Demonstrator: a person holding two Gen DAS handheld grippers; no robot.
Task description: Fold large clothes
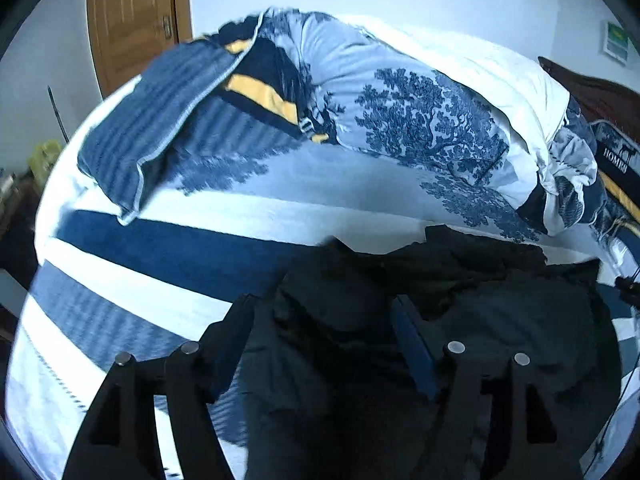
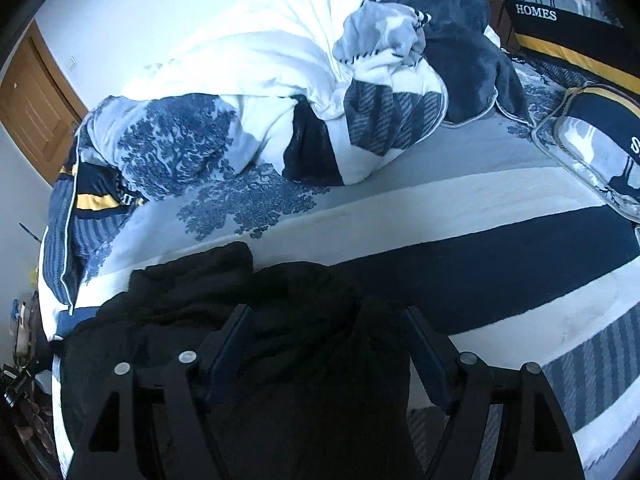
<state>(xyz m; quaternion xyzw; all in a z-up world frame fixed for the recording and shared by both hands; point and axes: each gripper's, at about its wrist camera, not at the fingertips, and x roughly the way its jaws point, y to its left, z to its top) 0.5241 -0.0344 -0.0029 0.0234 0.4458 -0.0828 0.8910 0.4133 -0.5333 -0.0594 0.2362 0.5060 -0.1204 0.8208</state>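
Garment (image 1: 400,320), black, crumpled on near edge of striped bedspread (image 1: 180,248). Left gripper (image 1: 324,312) fingers apart, dark cloth between them; grip on it unclear. Right gripper (image 2: 326,320) fingers apart, cloth bunched between. Rumpled duvet (image 2: 248,92) behind garment. Pillow (image 2: 600,148) at right.

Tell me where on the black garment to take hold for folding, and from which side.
Grip the black garment at its outer edges, one tool per side, coming in from the near bed edge. It lies bunched on the striped bedspread. Cloth already sits between the open fingers of the left tool and right tool, so closing there would probably catch it.
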